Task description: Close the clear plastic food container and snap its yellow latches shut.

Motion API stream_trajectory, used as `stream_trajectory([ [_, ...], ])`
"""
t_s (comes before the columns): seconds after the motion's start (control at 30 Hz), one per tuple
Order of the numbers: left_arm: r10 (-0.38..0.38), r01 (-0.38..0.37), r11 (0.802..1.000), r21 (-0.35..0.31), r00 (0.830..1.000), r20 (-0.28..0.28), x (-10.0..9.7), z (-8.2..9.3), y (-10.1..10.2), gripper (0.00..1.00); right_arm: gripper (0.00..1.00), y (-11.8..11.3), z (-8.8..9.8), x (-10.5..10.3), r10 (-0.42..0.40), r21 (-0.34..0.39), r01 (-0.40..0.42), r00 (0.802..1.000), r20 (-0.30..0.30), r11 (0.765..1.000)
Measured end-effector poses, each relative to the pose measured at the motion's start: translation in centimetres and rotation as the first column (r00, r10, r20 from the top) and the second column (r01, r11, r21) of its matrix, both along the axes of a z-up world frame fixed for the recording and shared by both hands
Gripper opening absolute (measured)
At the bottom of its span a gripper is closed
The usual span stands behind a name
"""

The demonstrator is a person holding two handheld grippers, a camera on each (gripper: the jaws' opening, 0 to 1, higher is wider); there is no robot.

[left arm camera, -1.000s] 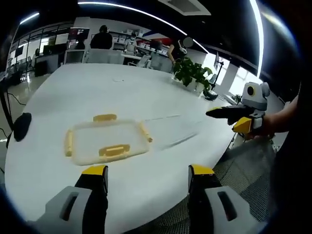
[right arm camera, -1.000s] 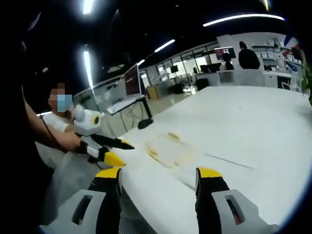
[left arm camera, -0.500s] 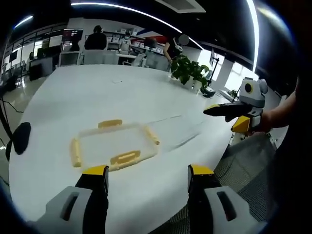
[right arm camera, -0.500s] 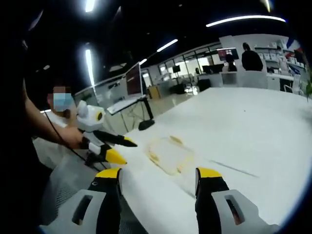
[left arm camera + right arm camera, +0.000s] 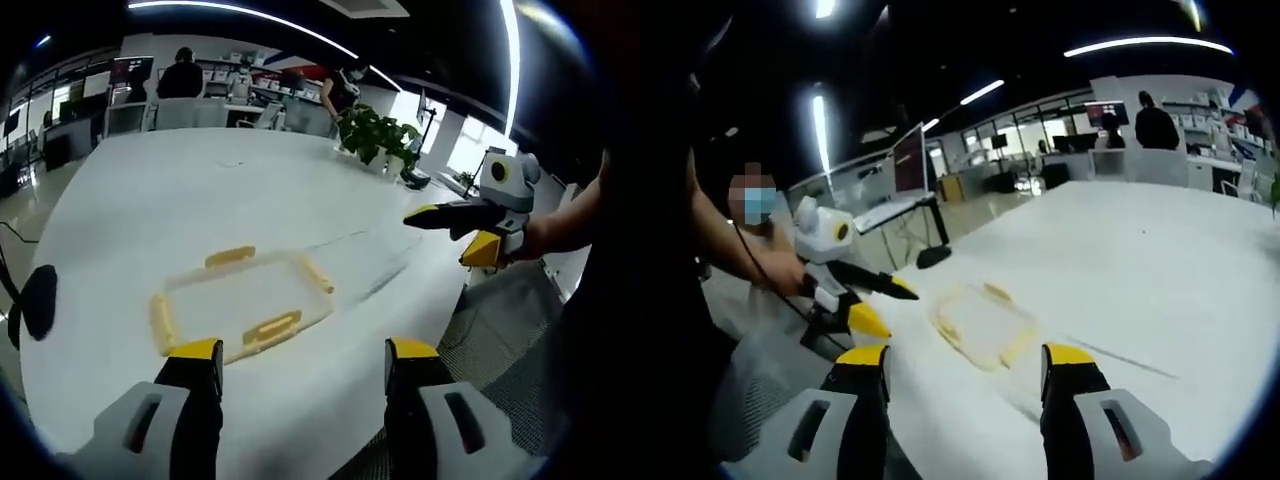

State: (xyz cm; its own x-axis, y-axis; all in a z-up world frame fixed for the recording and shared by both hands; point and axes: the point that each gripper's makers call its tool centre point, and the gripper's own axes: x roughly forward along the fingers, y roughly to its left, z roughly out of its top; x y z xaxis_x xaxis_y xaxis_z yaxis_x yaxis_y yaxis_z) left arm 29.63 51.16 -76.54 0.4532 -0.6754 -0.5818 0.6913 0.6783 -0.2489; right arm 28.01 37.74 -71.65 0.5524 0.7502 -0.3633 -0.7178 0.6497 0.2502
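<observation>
One clear container (image 5: 240, 300) lies flat on the white surface (image 5: 200, 200), long axis running 8 to 2 o'clock, four yellow latches (image 5: 272, 328). Left tool (image 5: 305, 365) and right tool (image 5: 965, 365) both hover wide, empty.

A large white table (image 5: 200, 200) carries a clear plastic container (image 5: 240, 300) with yellow latches (image 5: 271, 328), lying flat just beyond the left gripper's fingertips (image 5: 198, 350), and a dark round object (image 5: 38, 300) lies further left.
</observation>
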Motion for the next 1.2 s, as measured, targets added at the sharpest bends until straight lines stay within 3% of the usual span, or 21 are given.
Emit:
stream_trajectory([
  [0.7,-0.118,0.119,0.992,0.033,0.993,-0.01,2.4,-0.6,1.8,0.64,0.6,1.1,-1.0,2.8,0.001,-0.073,0.0,1.0,0.018,0.997],
  [1.2,-0.225,0.226,0.972,0.066,0.974,-0.024,3.8,-1.5,3.1,0.65,0.6,2.7,-2.0,4.0,0.037,-0.152,-0.031,0.999,0.035,0.988],
])
